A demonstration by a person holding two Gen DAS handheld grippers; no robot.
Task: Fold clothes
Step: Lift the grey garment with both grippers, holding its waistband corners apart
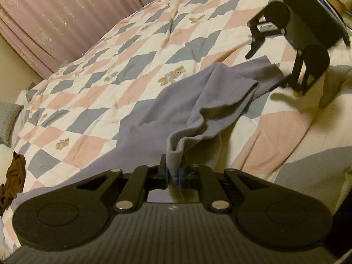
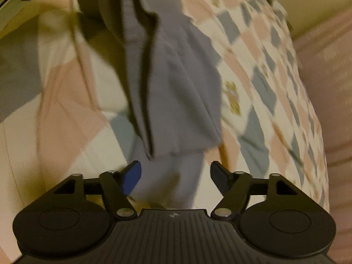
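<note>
A grey-blue garment (image 1: 198,101) lies rumpled on a checked quilt (image 1: 105,70) on a bed. My left gripper (image 1: 173,173) is shut on a bunched edge of the garment and holds it lifted off the quilt. My right gripper (image 2: 175,173) is open, jaws wide apart, hovering just above the garment's other end (image 2: 171,83). The right gripper also shows in the left wrist view (image 1: 277,66) at the top right, over the far end of the garment, fingers spread.
The quilt has pink, grey and cream diamonds with teddy bears. Pink curtains (image 1: 55,17) hang behind the bed. A brown piece of clothing (image 1: 13,182) lies at the left edge, a grey pillow (image 1: 7,121) above it.
</note>
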